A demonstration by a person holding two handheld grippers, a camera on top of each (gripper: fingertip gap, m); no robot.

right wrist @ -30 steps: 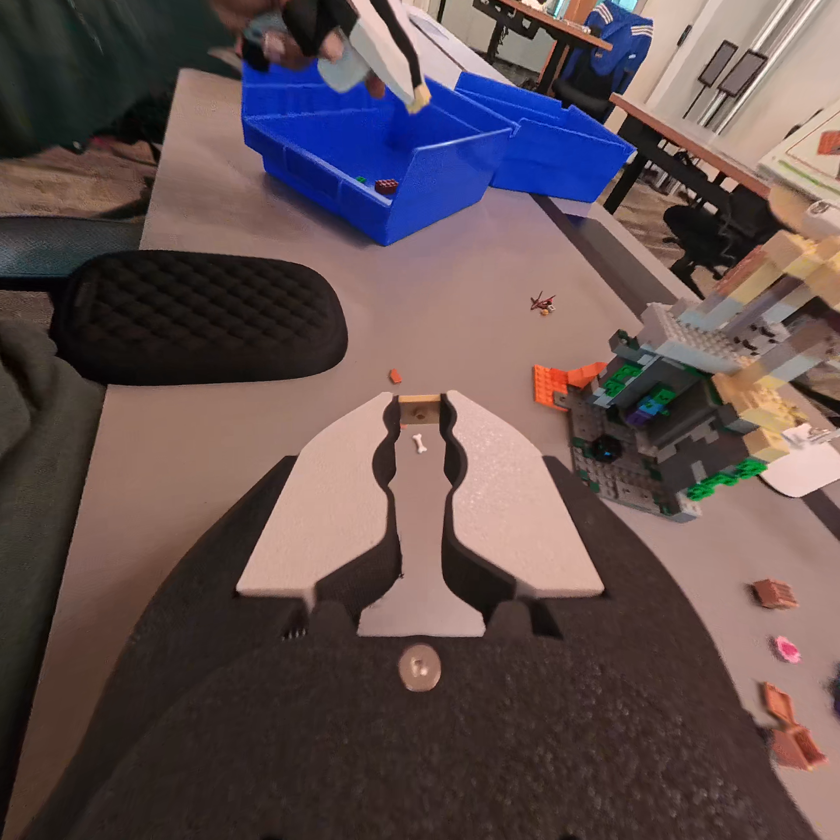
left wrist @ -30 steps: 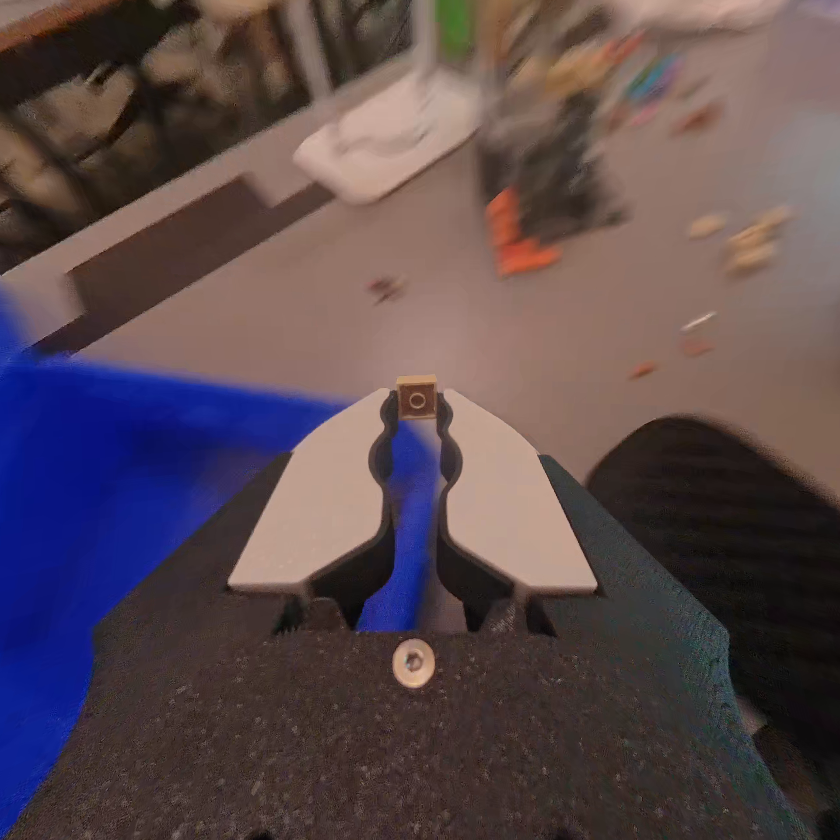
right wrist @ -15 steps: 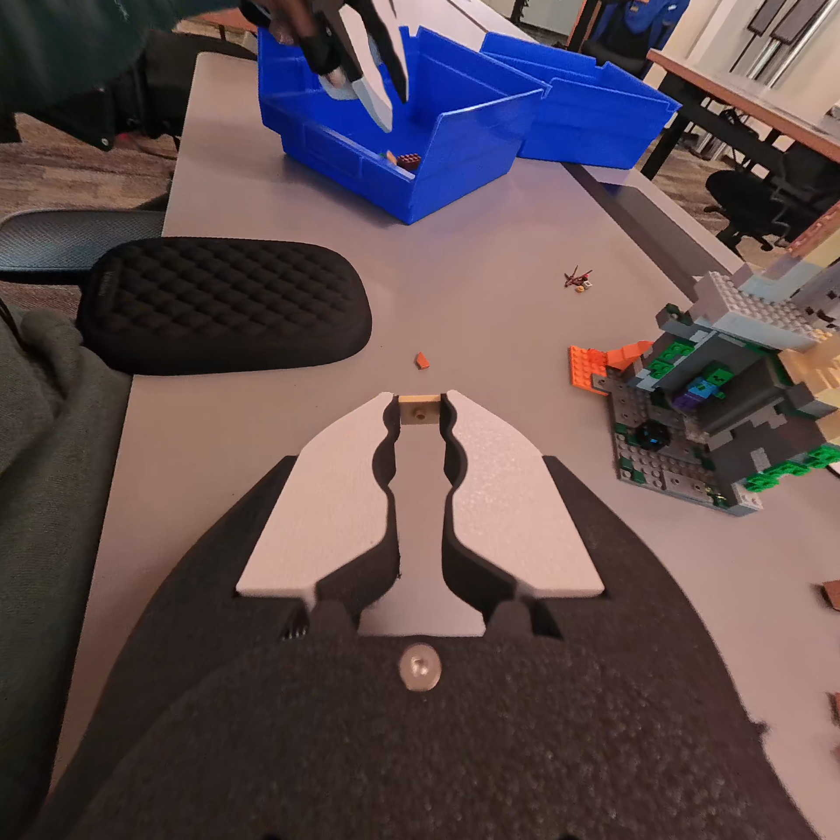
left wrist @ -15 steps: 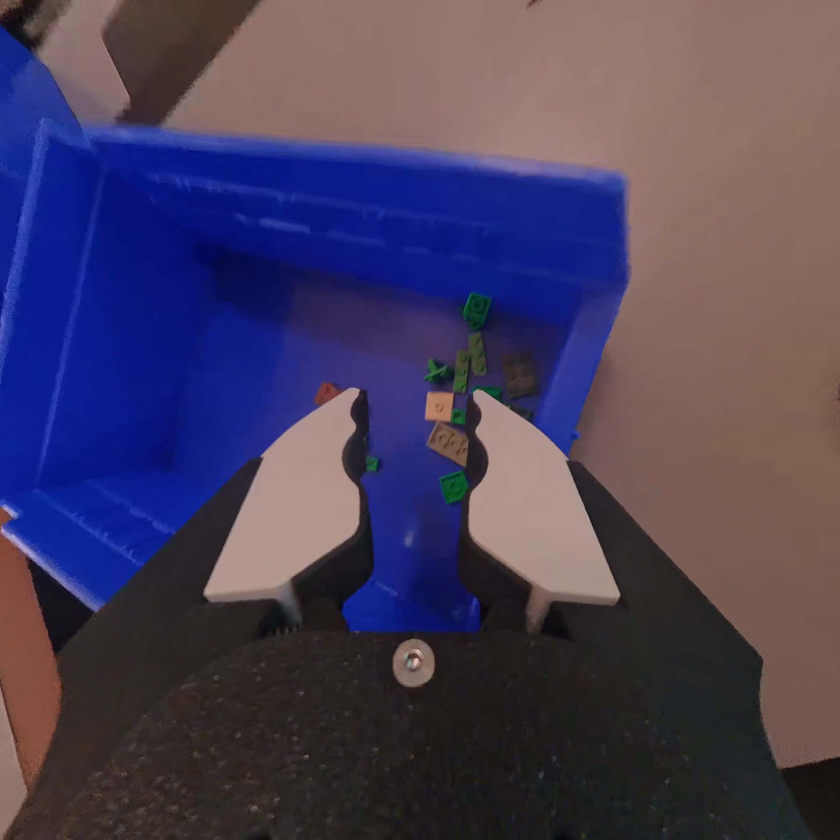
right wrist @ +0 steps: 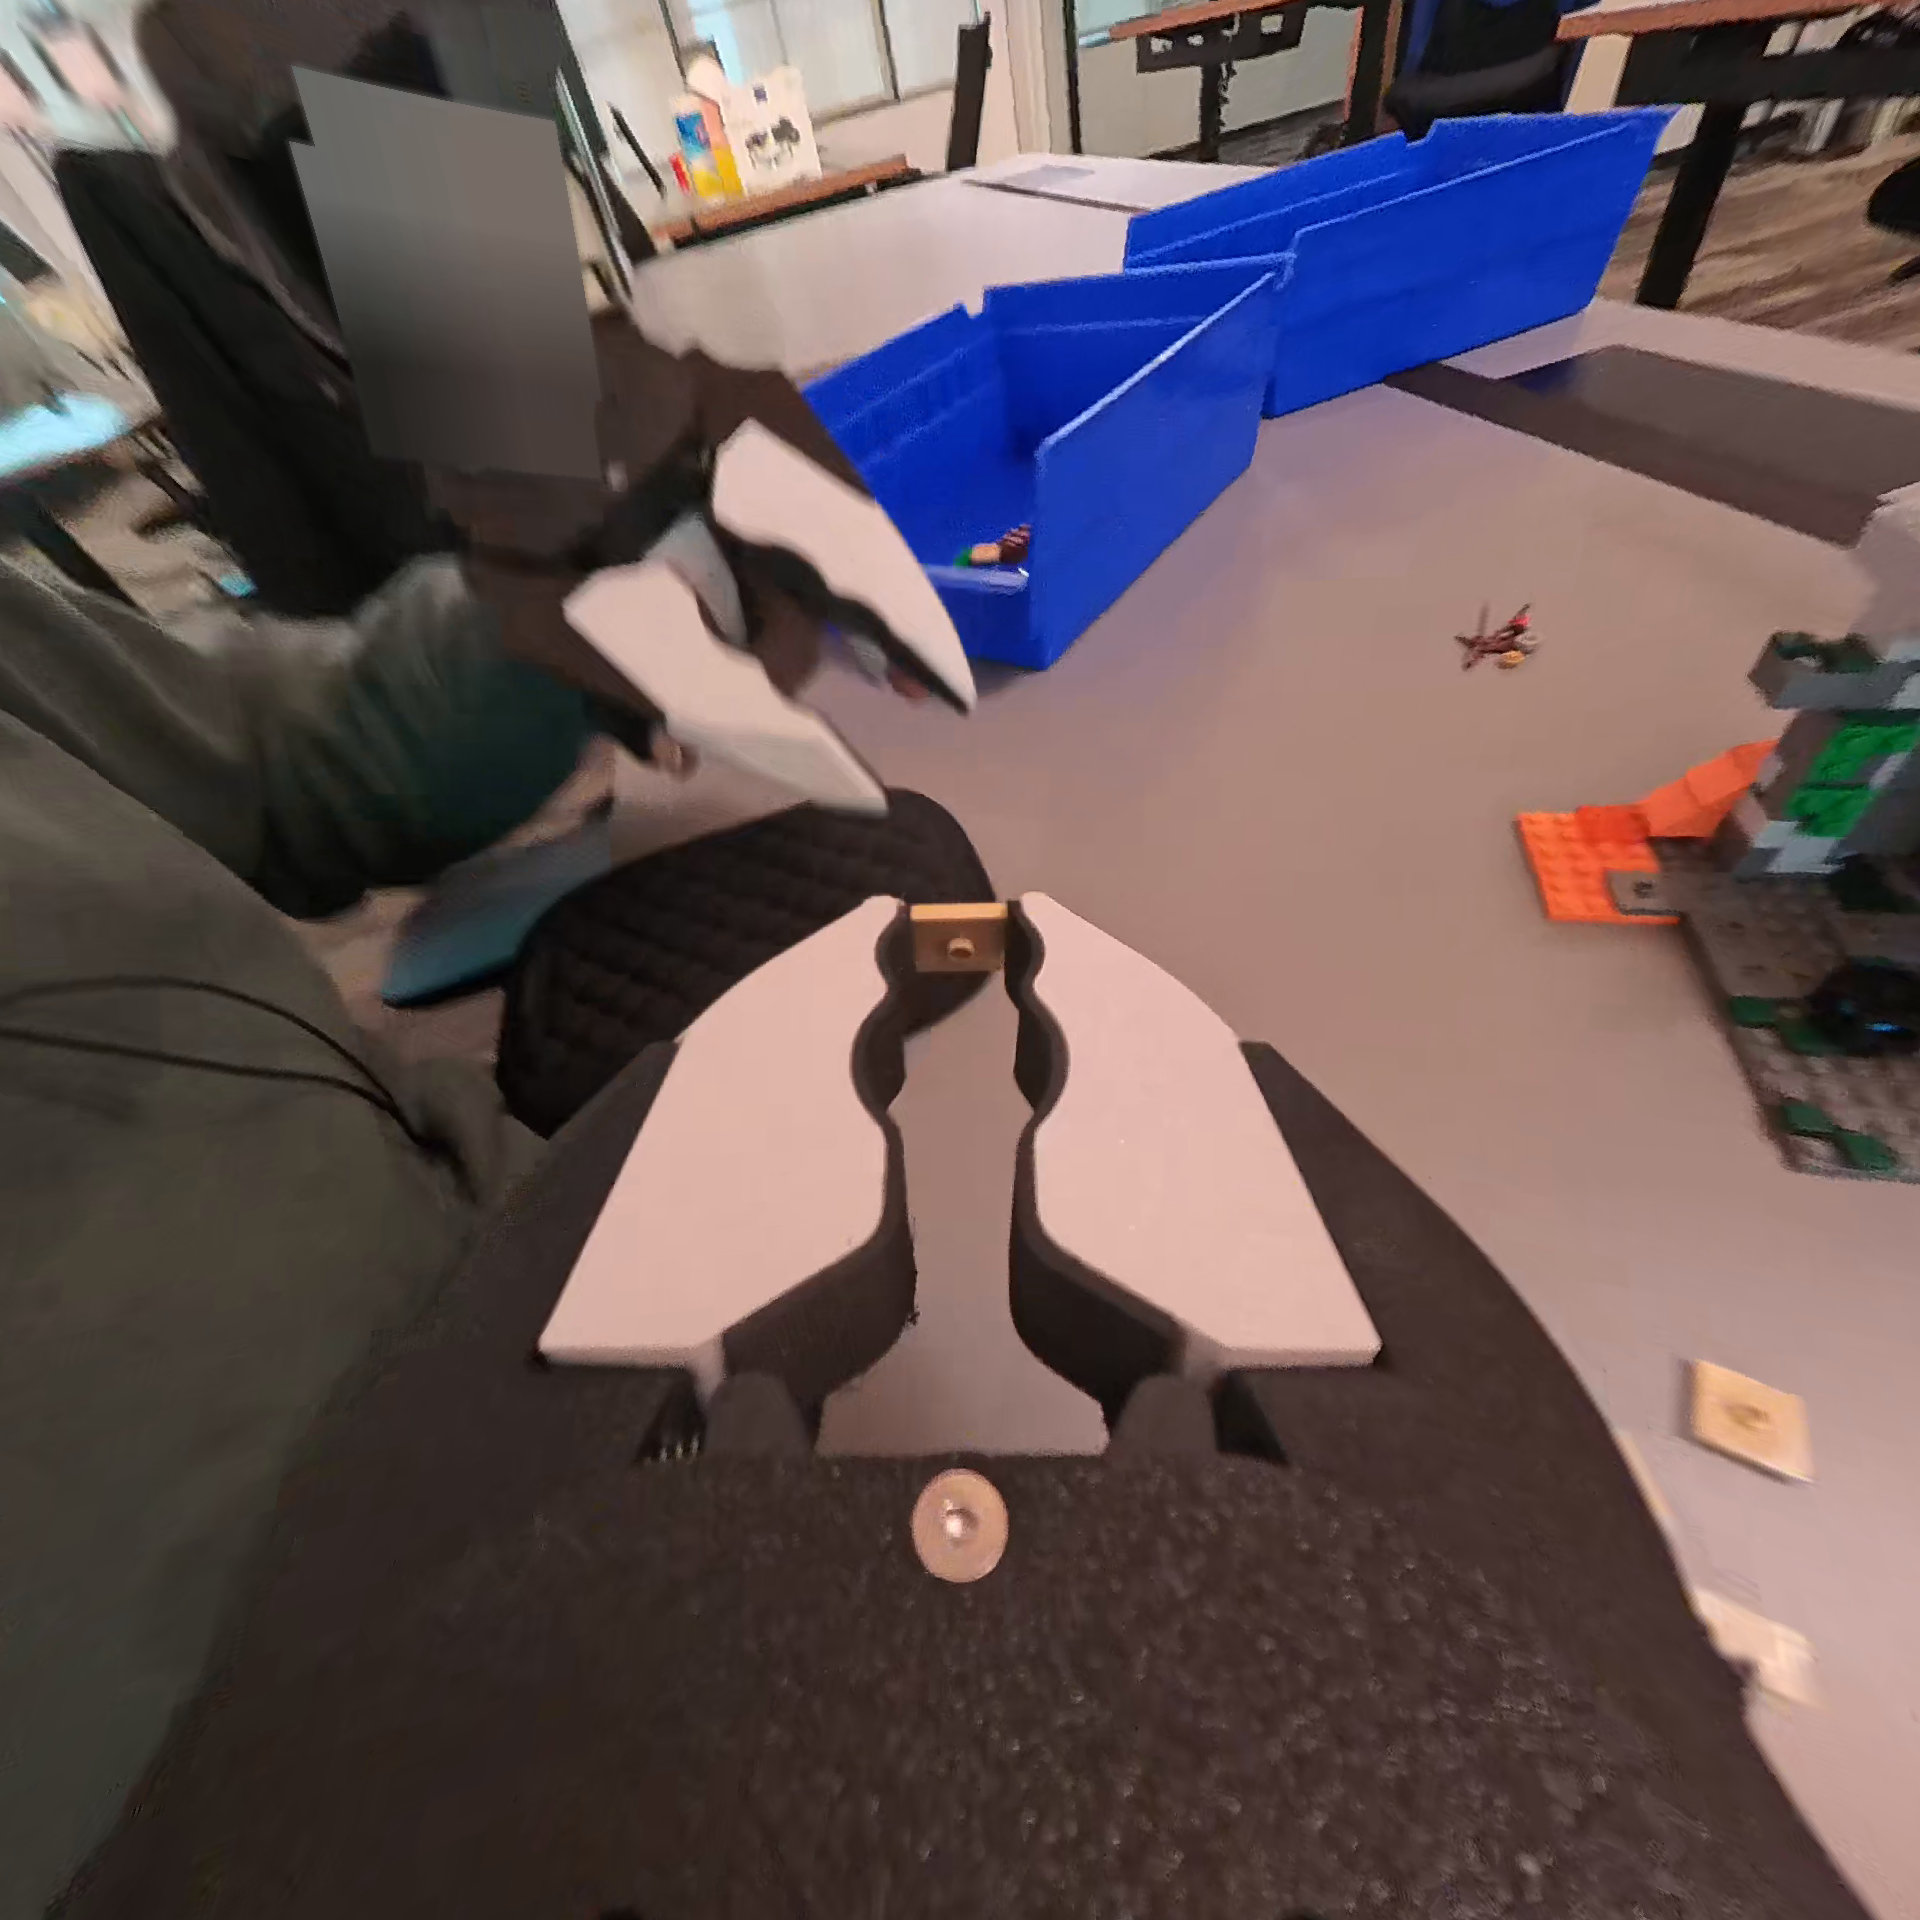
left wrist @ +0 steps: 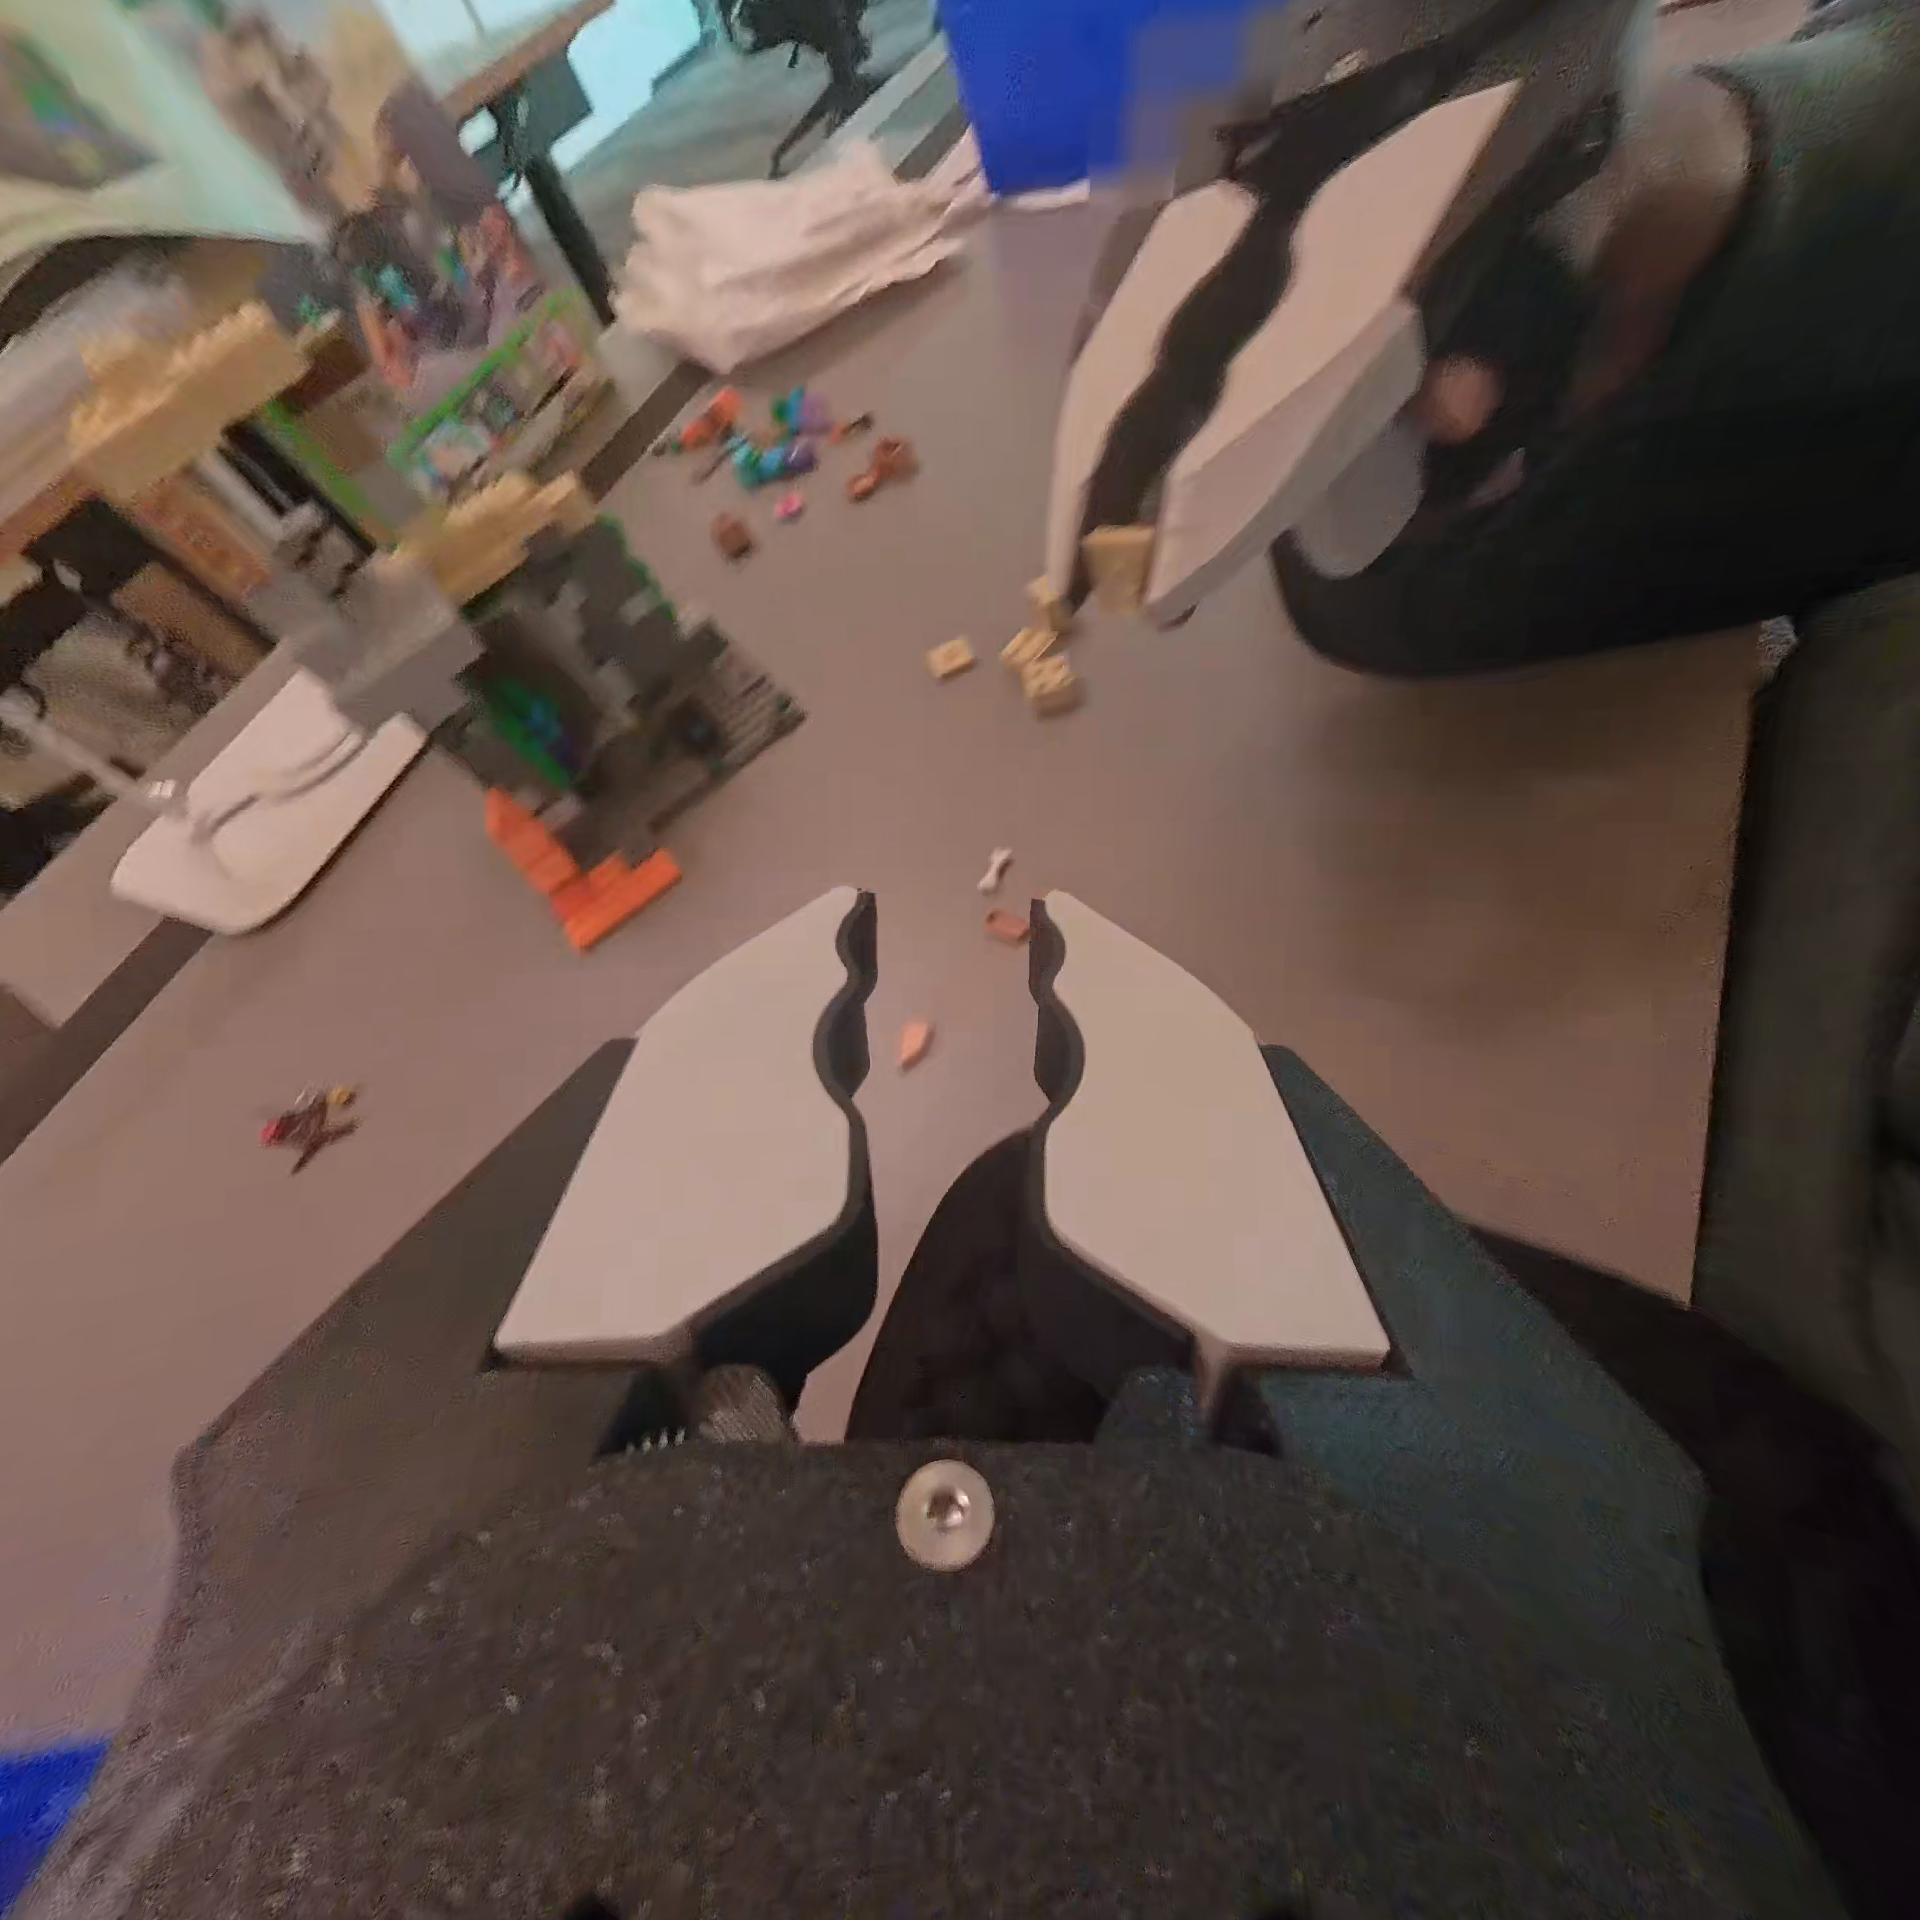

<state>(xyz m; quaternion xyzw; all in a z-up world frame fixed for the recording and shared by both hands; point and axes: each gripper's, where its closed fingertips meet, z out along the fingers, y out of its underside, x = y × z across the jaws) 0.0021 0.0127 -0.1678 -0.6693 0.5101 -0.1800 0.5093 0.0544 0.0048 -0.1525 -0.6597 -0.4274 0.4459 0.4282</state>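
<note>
My left gripper (left wrist: pixel 951 909) is open and empty, low over the grey table (left wrist: pixel 1351 935). A white bone-shaped piece (left wrist: pixel 995 868), a brown piece (left wrist: pixel 1006 925) and an orange piece (left wrist: pixel 914 1042) lie between and just ahead of its fingers. My right gripper (right wrist: pixel 959 914) is shut on a small tan brick (right wrist: pixel 959 935) held at its fingertips. It also shows in the left wrist view (left wrist: pixel 1117 582), above several loose tan bricks (left wrist: pixel 1039 655). The left gripper shows in the right wrist view (right wrist: pixel 920 748), open, in front of the blue bin (right wrist: pixel 1143 416).
A grey, green and tan brick castle (left wrist: pixel 561 665) on an orange plate (right wrist: pixel 1590 862) stands on the table. A black padded cushion (right wrist: pixel 727 935) lies at the near edge. A second blue bin (right wrist: pixel 1455 239) stands behind the first. A tan plate (right wrist: pixel 1745 1418) lies near my right gripper. Across from one pair of fingers to the other is roughly 7 centimetres. From the left gripper's tips to the orange piece (left wrist: pixel 914 1042) is close to 11 centimetres.
My left gripper held a tan brick, opened over the blue bin and let it go, then swung away to over the table. My right gripper kept its tan brick and turned left.
</note>
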